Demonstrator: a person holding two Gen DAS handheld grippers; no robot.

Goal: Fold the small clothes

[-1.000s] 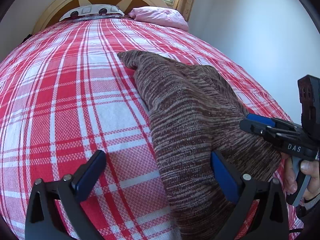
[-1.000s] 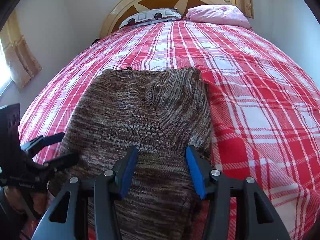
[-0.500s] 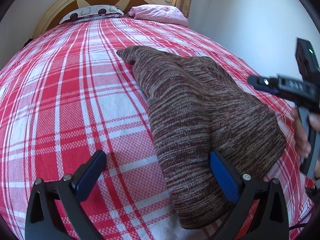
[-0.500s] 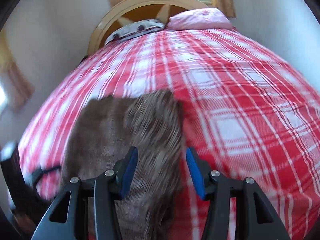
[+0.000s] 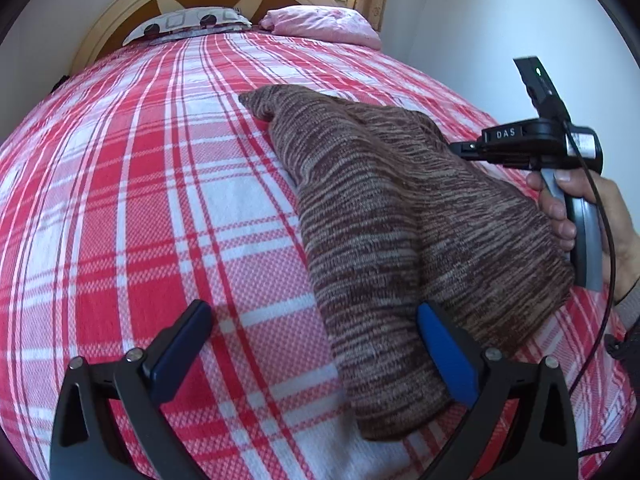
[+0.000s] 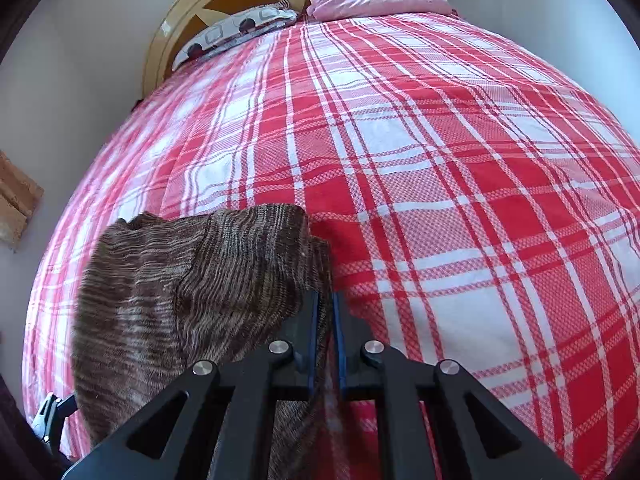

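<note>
The left gripper (image 5: 316, 354) is spread wide in the left wrist view, with nothing between its blue pads: one pad hangs over the red and white checked bedspread (image 5: 132, 208), the other sits right at the near edge of the sweater (image 5: 400, 232). The sweater is a brown and tan streaky knit, folded into a long thick bundle that runs from a narrow tip further up the bed down to a wider rounded end near the gripper. A crease runs along its length, so it looks like two layers lying side by side. It rests on the right half of the bed, close to the edge. Off to the right, a hand (image 5: 592, 220) holds the handle of the right gripper above the sweater's far side; from here I can't tell how its fingers stand. At the head of the bed there's a pink pillow (image 5: 320, 24), a patterned pillow (image 5: 188, 24) and a curved wooden headboard (image 5: 120, 28). The right wrist view settles it: the right gripper (image 6: 325, 336) is pressed together, pinching a bit of the sweater's (image 6: 192, 292) edge, and the knit is pulled up towards it, then drapes down and left in loose folds over the bedspread (image 6: 460, 184).
</note>
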